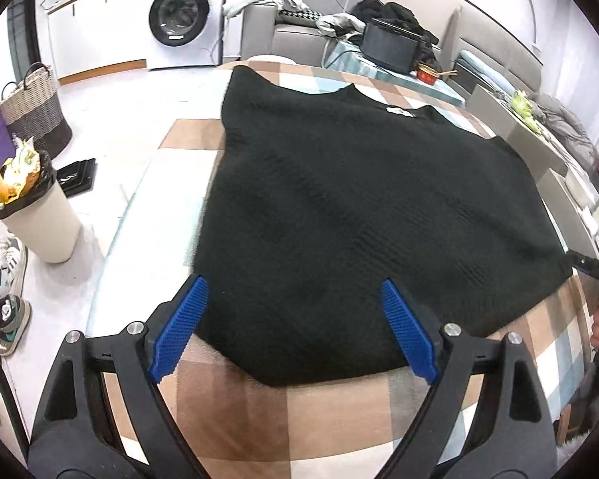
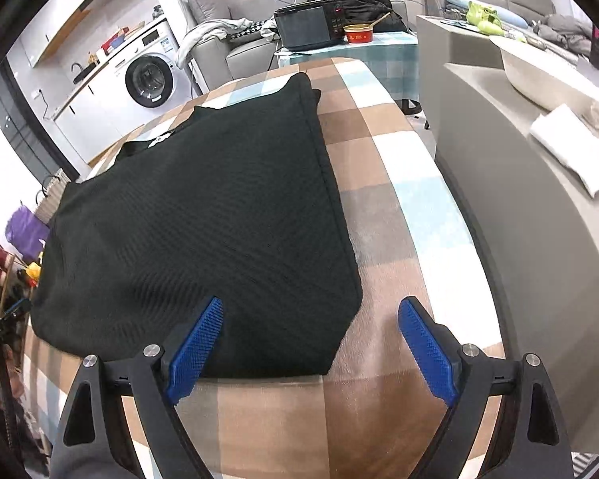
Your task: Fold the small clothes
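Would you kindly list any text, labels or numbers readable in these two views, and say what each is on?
None reads clearly.
Black sweater neck label: white, print too small.
Washing machine panel and sticker: blurred.
Red bowl: a yellow mark, illegible.
Black device at the left view's right edge: pale characters, unclear.

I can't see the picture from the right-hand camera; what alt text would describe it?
A black knitted garment lies flat on a checked tablecloth, with the open right hand-held gripper and its blue fingers over the garment's near corner. A washing machine stands behind.
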Demonstrator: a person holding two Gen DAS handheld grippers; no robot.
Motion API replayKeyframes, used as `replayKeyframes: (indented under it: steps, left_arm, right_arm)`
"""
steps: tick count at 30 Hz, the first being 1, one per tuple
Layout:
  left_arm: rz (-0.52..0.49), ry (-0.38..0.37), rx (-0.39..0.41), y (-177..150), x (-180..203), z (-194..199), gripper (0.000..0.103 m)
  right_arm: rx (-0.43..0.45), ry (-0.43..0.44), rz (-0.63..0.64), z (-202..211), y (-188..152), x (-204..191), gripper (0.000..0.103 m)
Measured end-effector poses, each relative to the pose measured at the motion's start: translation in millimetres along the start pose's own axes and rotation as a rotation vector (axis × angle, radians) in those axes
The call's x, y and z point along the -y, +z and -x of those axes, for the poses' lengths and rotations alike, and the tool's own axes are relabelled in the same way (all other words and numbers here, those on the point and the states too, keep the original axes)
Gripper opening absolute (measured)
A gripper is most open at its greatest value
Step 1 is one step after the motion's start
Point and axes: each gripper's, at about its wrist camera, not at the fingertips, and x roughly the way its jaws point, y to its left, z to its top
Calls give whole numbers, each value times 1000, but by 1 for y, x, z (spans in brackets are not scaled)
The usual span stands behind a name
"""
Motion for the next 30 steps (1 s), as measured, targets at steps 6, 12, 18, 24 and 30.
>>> replayKeyframes:
  steps: [6,12,18,24,30]
  left_arm:
    - [47,39,-9,1,-12,-7,86]
    - [88,46,-42,12,-25,-30,75]
    - [115,-6,-34,21,-24,-50,20]
    - [111,60,2,24,-15,-43,0]
    - [197,113,21,16,-25,-25,1]
  right_arm:
    - [13,27,-46,2,3,5,91]
    - [25,25,-59,1,9,1,91]
    - [21,4,-16,-1,13,-7,91]
    - [18,6,-4,-4,20,-8,91]
    - [-7,37,49,-12,30,-12,91]
